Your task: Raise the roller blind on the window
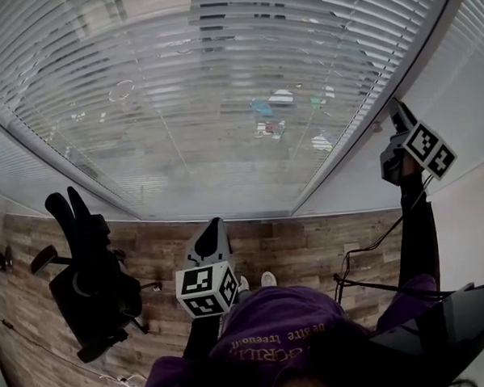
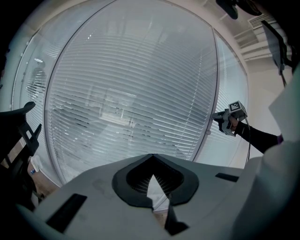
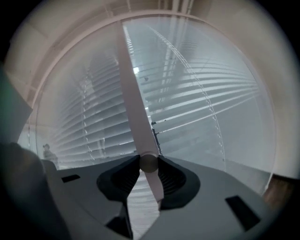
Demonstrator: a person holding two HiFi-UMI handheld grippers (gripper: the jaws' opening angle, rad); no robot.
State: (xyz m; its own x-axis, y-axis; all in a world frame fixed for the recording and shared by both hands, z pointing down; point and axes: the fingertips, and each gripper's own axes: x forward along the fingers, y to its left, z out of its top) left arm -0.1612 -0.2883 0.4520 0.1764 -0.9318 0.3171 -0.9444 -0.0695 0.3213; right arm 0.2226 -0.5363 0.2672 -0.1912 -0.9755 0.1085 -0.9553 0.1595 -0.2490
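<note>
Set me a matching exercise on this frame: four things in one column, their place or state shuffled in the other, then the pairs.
Things:
1. right gripper
2. left gripper
3. blind
4. office chair

Place or state:
A. stands on the wood floor, at the person's left
B. lowered across the window
C. shut on the white wand
D. shut, nothing between its jaws

Pairs: 1-C, 2-D, 3-B, 4-A

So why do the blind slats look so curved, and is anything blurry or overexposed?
Head view: the wide lens bows the blind slats, and daylight behind leaves the chair nearly black. Left gripper view: same bulge, dark corners. Right gripper view: the wand close up is soft, and the edges are vignetted.
</note>
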